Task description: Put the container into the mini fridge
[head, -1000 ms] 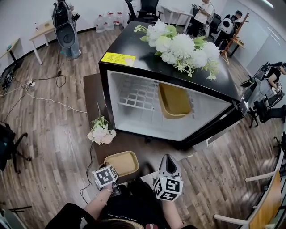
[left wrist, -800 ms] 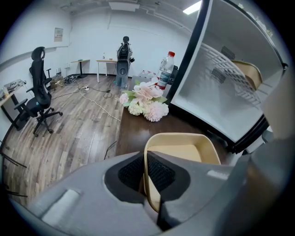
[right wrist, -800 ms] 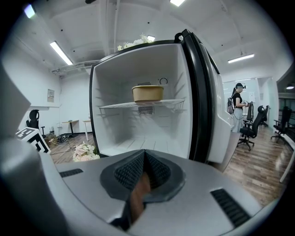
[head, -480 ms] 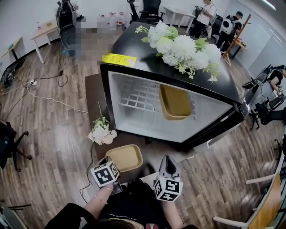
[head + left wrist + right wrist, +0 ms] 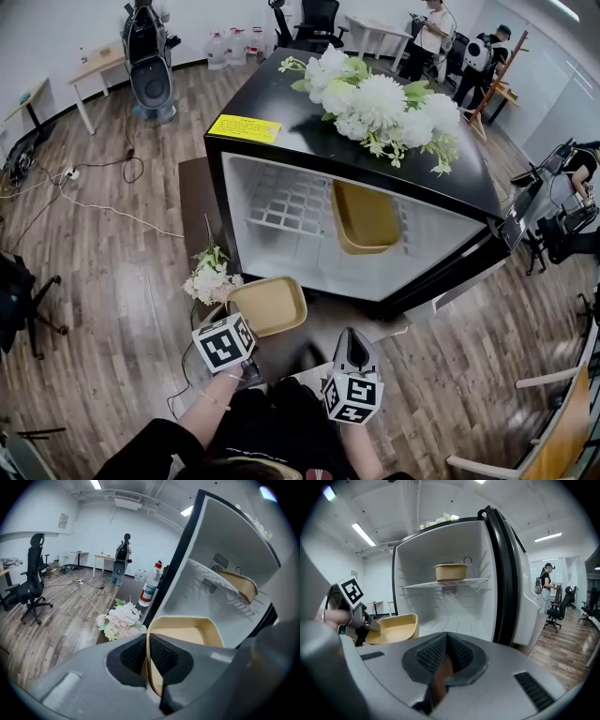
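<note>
My left gripper is shut on the near rim of a tan container, held in the air just before the mini fridge, whose front stands open. In the left gripper view the rim runs between the pads. The right gripper view shows the same container at the left, level with the fridge's lower compartment. A second tan container sits on the wire shelf inside. My right gripper hangs shut, holding nothing, near my body, pointing at the fridge.
White flowers lie on the fridge top, and a small bouquet lies on the low dark table beside it. The fridge door hangs open to the right. A bottle, chairs, desks and people stand further off.
My left gripper has lifted the tan container up and forward toward the fridge opening. The right gripper has stayed where it was.
</note>
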`<action>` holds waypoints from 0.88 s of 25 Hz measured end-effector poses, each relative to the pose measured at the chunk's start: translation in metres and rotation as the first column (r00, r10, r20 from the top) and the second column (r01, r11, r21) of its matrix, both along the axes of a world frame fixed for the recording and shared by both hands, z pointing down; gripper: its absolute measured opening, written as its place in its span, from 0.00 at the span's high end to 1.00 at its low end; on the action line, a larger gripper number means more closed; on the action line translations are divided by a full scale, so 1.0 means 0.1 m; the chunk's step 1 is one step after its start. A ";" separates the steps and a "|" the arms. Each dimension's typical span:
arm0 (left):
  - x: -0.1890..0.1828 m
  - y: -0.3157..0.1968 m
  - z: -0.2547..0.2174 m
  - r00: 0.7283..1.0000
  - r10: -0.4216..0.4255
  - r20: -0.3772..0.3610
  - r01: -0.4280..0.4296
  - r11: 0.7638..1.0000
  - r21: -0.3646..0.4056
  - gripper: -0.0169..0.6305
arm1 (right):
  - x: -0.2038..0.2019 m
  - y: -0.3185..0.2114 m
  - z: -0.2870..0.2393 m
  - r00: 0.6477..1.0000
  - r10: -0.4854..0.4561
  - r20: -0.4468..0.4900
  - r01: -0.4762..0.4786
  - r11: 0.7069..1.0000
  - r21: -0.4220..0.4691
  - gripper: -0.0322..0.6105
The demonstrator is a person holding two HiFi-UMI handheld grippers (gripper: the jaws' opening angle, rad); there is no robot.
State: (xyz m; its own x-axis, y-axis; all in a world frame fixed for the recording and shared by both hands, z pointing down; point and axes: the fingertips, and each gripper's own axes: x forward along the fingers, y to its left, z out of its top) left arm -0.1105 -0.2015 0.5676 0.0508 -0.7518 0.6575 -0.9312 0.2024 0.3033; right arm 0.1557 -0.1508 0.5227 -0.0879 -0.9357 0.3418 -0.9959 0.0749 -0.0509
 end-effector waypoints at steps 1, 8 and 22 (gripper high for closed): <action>0.03 -0.05 -0.03 1.000 0.001 0.000 -0.001 1.000 0.008 0.95 | 0.01 -0.01 0.00 1.000 0.002 0.002 -0.002 1.000 0.001 0.94; 0.23 -0.31 -0.09 1.000 0.007 -0.003 -0.007 1.000 0.020 0.94 | 0.13 -0.06 0.01 1.000 0.017 0.024 -0.017 1.000 -0.003 0.94; 0.54 -0.84 0.05 1.000 -0.003 -0.018 0.003 1.000 -0.016 0.94 | 0.36 -0.26 0.01 0.999 0.039 0.038 -0.039 0.999 -0.007 0.94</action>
